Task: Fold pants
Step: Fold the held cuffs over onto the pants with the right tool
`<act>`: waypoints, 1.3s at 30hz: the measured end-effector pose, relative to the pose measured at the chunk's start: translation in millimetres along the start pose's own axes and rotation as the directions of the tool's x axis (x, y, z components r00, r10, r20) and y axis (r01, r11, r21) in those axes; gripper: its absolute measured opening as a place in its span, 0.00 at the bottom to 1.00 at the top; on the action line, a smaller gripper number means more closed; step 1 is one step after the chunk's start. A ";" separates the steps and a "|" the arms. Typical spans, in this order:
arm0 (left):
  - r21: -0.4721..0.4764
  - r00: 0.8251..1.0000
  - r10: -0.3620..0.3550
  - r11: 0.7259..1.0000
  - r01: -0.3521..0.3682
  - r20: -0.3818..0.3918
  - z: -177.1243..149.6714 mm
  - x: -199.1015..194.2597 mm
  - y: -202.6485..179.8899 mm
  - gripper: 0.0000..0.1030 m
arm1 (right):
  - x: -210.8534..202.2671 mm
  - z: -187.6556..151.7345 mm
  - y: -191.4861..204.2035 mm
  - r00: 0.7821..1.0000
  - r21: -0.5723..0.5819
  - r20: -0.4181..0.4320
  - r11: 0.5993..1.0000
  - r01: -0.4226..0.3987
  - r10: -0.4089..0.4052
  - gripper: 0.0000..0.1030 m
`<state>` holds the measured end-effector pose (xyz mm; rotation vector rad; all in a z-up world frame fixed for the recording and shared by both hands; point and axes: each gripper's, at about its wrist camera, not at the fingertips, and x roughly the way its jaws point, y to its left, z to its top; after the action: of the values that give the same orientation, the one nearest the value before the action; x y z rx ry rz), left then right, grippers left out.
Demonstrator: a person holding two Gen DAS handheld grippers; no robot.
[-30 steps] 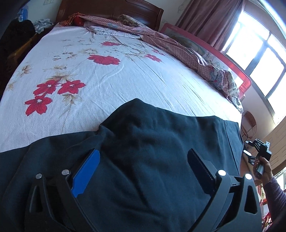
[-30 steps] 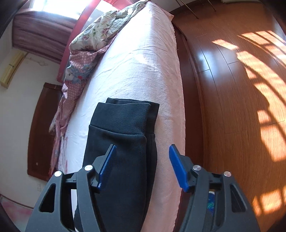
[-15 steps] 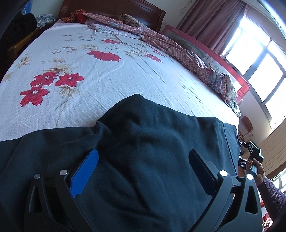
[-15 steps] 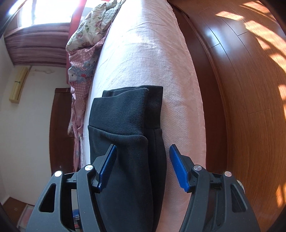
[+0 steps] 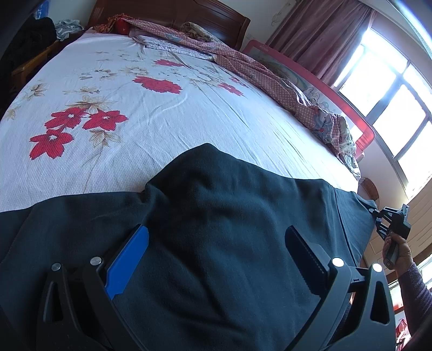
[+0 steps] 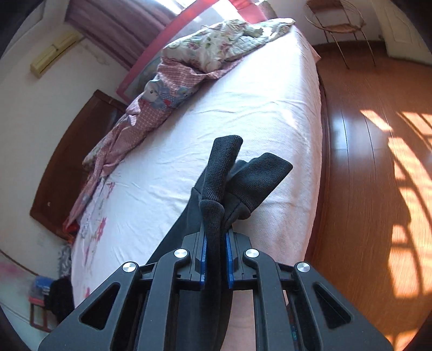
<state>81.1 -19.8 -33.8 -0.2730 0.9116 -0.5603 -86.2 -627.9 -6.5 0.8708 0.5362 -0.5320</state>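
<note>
Dark pants (image 5: 216, 229) lie across the near edge of the bed, seen in the left wrist view. My left gripper (image 5: 216, 243) is open, its fingers resting over the pants' wide upper part. My right gripper (image 6: 216, 237) is shut on the pants' ribbed leg cuffs (image 6: 243, 175), which stick up bunched beyond the blue pads, lifted a little off the bed. It also shows in the left wrist view (image 5: 378, 216) at the far right end of the pants, held in a hand.
The bed (image 5: 162, 113) has a white sheet with red flowers. A crumpled pink checked quilt (image 5: 270, 75) lies along the far side by a red rail (image 5: 351, 113). Wooden headboard (image 5: 175, 13) at the back. Wood floor (image 6: 378, 162) and a wire chair (image 6: 340, 27) beyond the bed's foot.
My right gripper closed on the leg cuffs and lifted them, bunching them upward. My left gripper stayed open over the pants, shifting only slightly.
</note>
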 end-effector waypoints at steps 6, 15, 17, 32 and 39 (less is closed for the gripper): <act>-0.008 1.000 0.000 1.000 -0.001 -0.011 2.6 -0.2 -0.7 0.98 | -18.4 -12.4 102.3 1.000 -0.372 0.025 0.928 0.008 0.001 0.10; -0.099 0.998 0.014 0.995 -0.008 0.063 2.5 -58.7 16.4 0.98 | -81.2 -154.5 239.0 0.989 -0.838 -0.032 0.536 -0.107 0.147 0.10; -0.113 0.996 0.031 0.993 -0.020 0.089 -2.7 -80.0 27.0 0.98 | -89.5 -208.5 254.5 0.985 -0.901 -0.064 0.415 -0.126 0.160 0.10; -0.241 0.989 0.098 0.968 -0.069 0.108 -43.1 -138.0 76.1 0.98 | -96.8 -336.7 253.6 0.964 -0.956 -0.254 0.132 -0.263 0.076 0.10; -0.246 0.991 0.091 0.967 -0.066 0.094 -42.1 -128.4 72.7 0.98 | -80.7 -420.6 212.5 0.987 -0.911 -0.146 -0.380 -0.161 -0.070 0.22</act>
<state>9.9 113.2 -5.7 -0.4809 0.8852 -0.3571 -104.0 -153.1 -59.9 -0.9455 0.8376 0.2894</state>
